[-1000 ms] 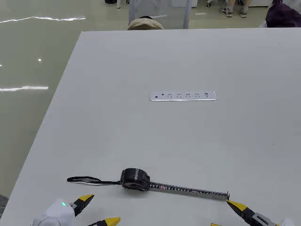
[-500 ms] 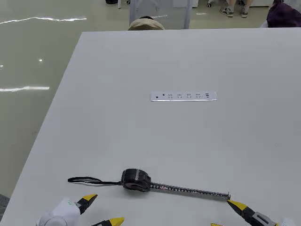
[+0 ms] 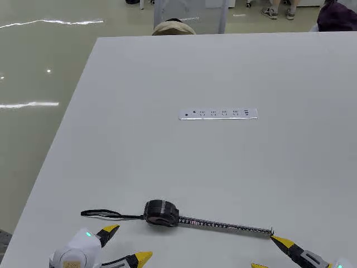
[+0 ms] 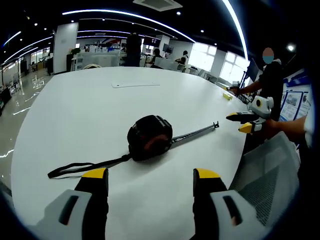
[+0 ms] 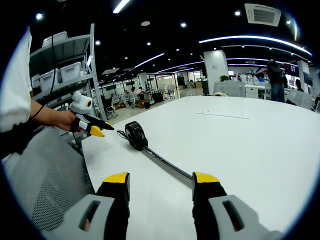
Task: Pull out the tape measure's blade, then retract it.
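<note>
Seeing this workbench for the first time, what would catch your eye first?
The black tape measure lies near the table's front edge, blade drawn out rightward, strap trailing left. The open left gripper hovers by the strap, the open right gripper at the blade's tip. A power strip lies mid-table.

You've got a bright, evenly lit head view, shadows faint on the white table [image 3: 223,72], glare streaking the glossy floor [image 3: 33,67], while both gripper views bend hard at the edges under ceiling light strips [image 4: 125,12].
</note>
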`<action>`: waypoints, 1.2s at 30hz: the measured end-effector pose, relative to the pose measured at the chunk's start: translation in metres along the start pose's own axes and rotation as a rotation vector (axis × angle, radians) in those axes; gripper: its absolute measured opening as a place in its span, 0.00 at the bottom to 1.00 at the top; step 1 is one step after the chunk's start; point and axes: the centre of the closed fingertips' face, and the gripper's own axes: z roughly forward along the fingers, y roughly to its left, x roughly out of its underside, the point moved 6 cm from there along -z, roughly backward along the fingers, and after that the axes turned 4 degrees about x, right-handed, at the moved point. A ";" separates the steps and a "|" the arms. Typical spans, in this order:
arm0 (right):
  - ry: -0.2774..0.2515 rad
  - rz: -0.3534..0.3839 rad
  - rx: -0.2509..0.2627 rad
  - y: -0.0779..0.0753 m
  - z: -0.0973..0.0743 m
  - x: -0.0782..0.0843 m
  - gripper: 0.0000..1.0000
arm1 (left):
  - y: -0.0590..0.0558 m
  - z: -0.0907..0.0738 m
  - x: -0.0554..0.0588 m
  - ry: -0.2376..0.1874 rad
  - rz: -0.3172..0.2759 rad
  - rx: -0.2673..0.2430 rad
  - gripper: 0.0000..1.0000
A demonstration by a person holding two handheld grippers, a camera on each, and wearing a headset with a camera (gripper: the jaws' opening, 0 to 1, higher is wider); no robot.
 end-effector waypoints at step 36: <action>0.017 0.011 0.005 -0.017 0.001 0.005 0.50 | -0.004 0.026 -0.015 -0.013 -0.129 -0.079 0.75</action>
